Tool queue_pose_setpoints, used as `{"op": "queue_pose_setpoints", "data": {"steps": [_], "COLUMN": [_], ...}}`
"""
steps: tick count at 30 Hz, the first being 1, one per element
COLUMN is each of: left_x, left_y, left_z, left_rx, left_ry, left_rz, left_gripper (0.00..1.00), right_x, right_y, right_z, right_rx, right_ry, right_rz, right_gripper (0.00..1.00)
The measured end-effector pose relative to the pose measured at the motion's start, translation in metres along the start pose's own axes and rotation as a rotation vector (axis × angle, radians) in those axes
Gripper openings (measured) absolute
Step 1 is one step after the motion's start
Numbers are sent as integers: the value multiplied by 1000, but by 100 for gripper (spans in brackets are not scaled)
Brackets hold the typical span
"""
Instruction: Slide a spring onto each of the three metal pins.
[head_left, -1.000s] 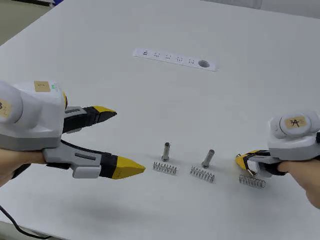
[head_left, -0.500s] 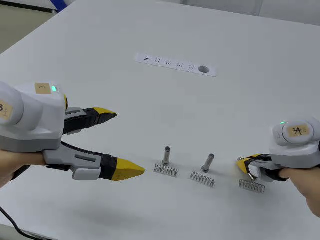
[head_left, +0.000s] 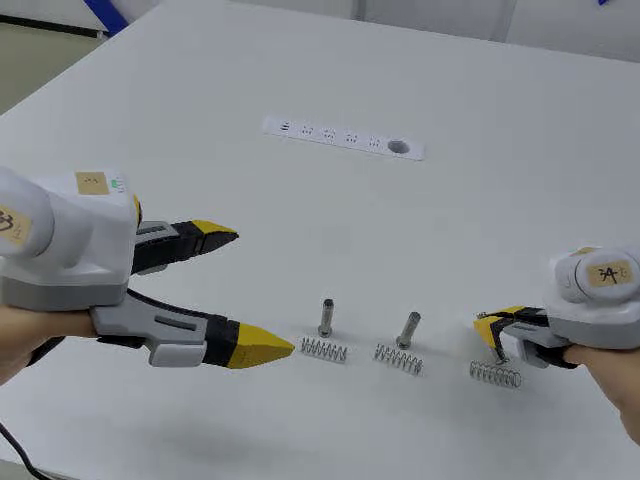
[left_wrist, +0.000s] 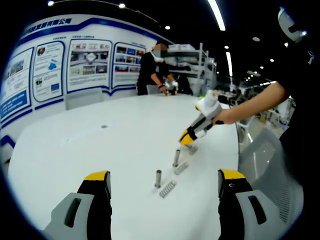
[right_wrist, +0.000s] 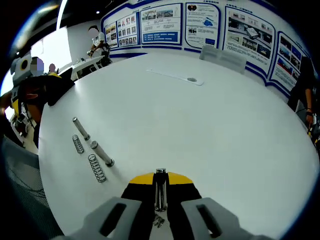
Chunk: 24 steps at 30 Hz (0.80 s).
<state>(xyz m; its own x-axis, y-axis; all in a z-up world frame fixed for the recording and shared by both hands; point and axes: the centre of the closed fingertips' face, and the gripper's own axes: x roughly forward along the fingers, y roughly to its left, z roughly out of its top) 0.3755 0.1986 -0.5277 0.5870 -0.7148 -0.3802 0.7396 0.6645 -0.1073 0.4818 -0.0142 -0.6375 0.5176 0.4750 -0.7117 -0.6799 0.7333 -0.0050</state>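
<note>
On the bench (head_left: 480, 90), your right tongs (head_left: 490, 328) are gripping a pin (right_wrist: 160, 192) near a spring (head_left: 496, 375); your left tongs (head_left: 262, 290) are gaping.

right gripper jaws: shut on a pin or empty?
Shut on a silver metal pin: in the right gripper view, the right gripper has its yellow-tipped jaws clamped against the pin from both sides, with no gap.

Lab hall: wall posters (left_wrist: 90, 62), shelving (left_wrist: 201, 62), white workbench (head_left: 470, 90).
</note>
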Motion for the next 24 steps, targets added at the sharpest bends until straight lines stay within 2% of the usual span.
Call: {"op": "queue_pose_setpoints", "data": {"steps": [15,24], "left_x": [0,-1], "left_y": [-3,-5], "left_z": [3,3], "left_rx": [14,20], "left_ry": [-2,1], "left_rz": [-6,-7], "left_gripper": [90,90], "right_x": [-16,-21], "right_y": [2,4], "right_z": [6,3], "right_rx": [8,3], "right_ry": [-87,-134], "right_rz": [-5,0], "right_gripper": [8,8]}}
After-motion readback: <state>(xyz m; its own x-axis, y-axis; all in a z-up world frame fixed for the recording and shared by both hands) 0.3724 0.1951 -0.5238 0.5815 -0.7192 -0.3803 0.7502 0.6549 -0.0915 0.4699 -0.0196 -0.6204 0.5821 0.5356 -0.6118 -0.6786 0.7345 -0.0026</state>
